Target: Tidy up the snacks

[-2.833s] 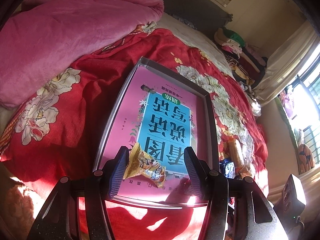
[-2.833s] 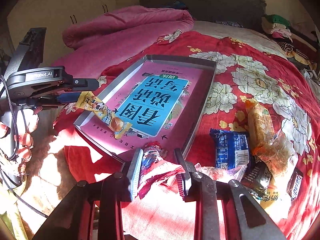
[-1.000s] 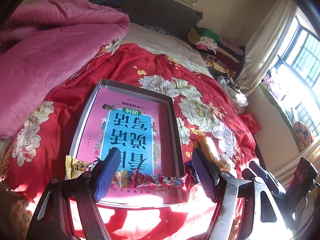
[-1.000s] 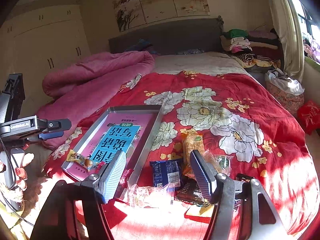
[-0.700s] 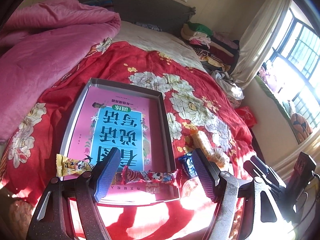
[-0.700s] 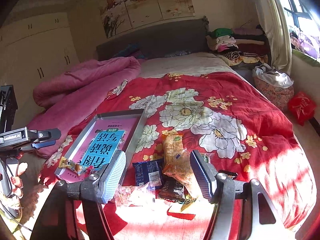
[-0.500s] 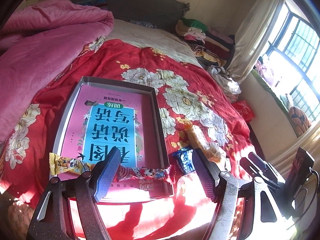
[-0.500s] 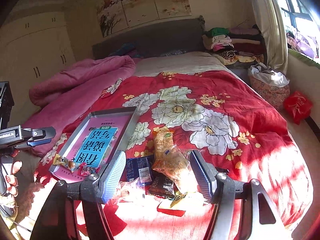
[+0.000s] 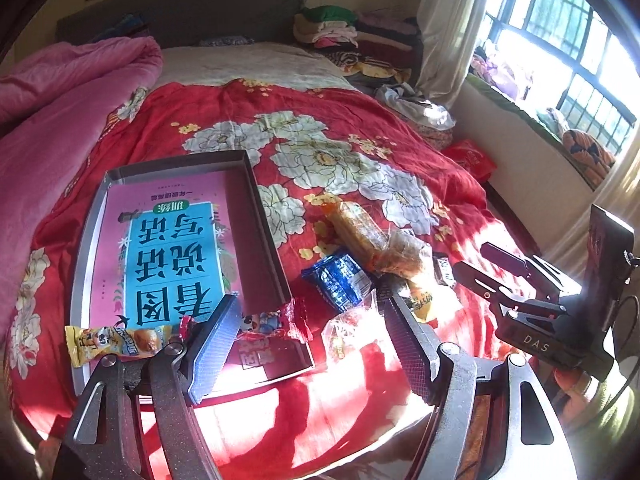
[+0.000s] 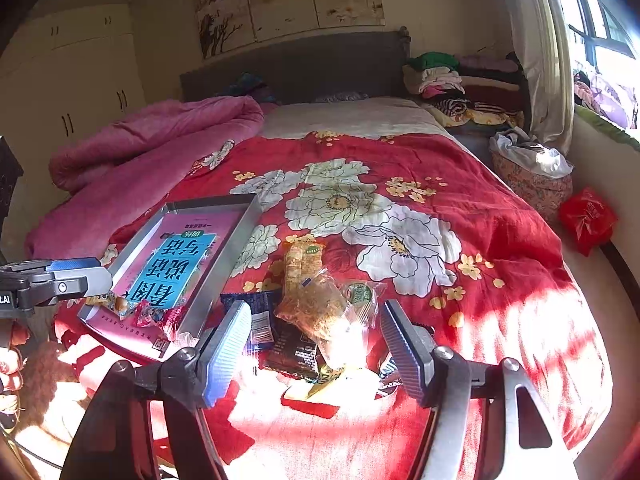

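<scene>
1. Both hand-held grippers, left (image 9: pixel 310 334) and right (image 10: pixel 314 346), stood apart, holding nothing.
2. Loose snacks (image 10: pixel 316 308) lay heaped on the bed (image 10: pixel 500 240) beside the tray (image 9: pixel 264 216).
3. Best to straddle one top packet squarely before closing.

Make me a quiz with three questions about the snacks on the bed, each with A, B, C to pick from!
1. Where does the yellow snack packet lie?
A. at the near end of the tray
B. on the pink quilt
C. on the windowsill

2. How many snacks lie in the tray?
A. none
B. two
C. five

3. How is the right gripper?
A. shut on a snack
B. open, holding nothing
C. out of view

Answers: 1 A, it lies across the tray's near end beside the red snack packet. 2 B, only the yellow and red packets are there. 3 B, its jaws stand apart above the snack pile.
</scene>
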A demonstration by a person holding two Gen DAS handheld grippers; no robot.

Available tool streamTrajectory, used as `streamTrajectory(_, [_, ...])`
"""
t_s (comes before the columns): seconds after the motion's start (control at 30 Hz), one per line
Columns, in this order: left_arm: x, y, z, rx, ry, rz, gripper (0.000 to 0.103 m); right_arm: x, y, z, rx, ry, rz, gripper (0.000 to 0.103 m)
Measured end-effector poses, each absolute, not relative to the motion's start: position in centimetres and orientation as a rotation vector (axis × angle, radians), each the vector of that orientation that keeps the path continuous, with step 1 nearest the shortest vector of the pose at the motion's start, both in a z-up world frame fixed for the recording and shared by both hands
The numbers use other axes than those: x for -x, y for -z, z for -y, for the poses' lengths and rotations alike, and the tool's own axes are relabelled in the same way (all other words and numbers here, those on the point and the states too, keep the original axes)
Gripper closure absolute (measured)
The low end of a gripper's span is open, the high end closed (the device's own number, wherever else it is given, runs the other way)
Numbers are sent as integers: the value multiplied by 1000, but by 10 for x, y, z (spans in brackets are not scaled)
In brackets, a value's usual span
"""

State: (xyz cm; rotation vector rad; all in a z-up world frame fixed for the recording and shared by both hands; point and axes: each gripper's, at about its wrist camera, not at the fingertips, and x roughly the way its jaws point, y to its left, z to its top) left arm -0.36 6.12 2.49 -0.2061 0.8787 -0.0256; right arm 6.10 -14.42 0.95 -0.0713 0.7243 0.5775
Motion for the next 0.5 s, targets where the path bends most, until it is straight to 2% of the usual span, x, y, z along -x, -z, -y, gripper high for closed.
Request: streamTrajectory(0.5, [-8,9,1,-104,209,-995,27,-73,13,150,97,-568,-761,35])
